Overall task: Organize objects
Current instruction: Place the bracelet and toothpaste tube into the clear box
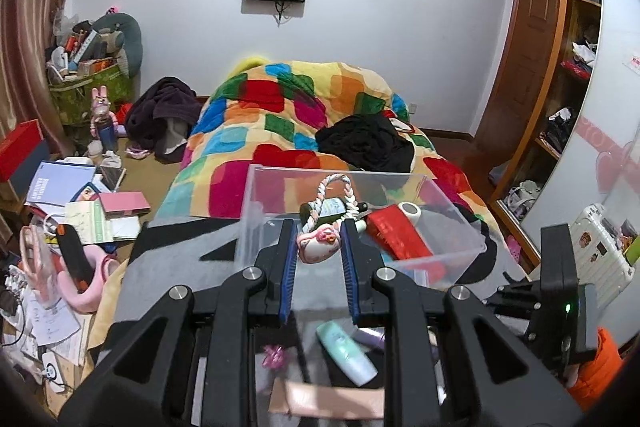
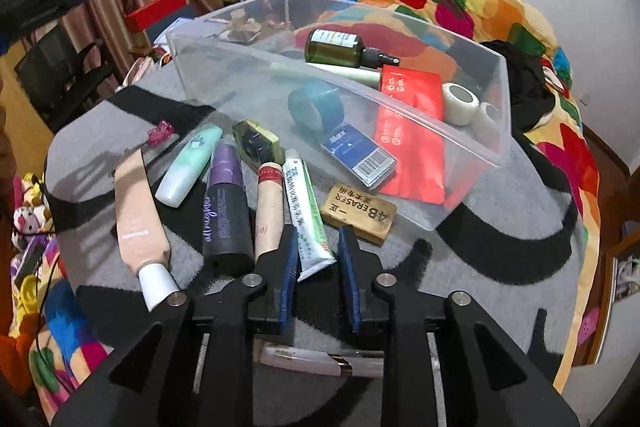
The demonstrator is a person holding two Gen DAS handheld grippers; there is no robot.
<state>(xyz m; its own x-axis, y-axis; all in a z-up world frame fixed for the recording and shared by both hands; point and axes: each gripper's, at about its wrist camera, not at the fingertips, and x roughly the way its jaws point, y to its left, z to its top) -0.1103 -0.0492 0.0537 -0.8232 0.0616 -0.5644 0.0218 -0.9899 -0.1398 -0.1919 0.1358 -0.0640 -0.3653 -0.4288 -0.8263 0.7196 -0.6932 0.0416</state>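
Observation:
My left gripper is shut on a pink-and-white charm with a braided rope loop, held above the clear plastic bin. The bin holds a green dropper bottle, a red packet, tape rolls and a blue box. My right gripper is open low over the grey mat, its jaws around the end of a white-green tube. Beside the tube lie a purple-black spray bottle, a mint bottle, a beige tube and a tan eraser.
A pink hair clip and a boxed item lie on the grey-black mat. A pen-like tube lies under my right gripper. The colourful quilt covers the bed behind. Clutter fills the floor at left.

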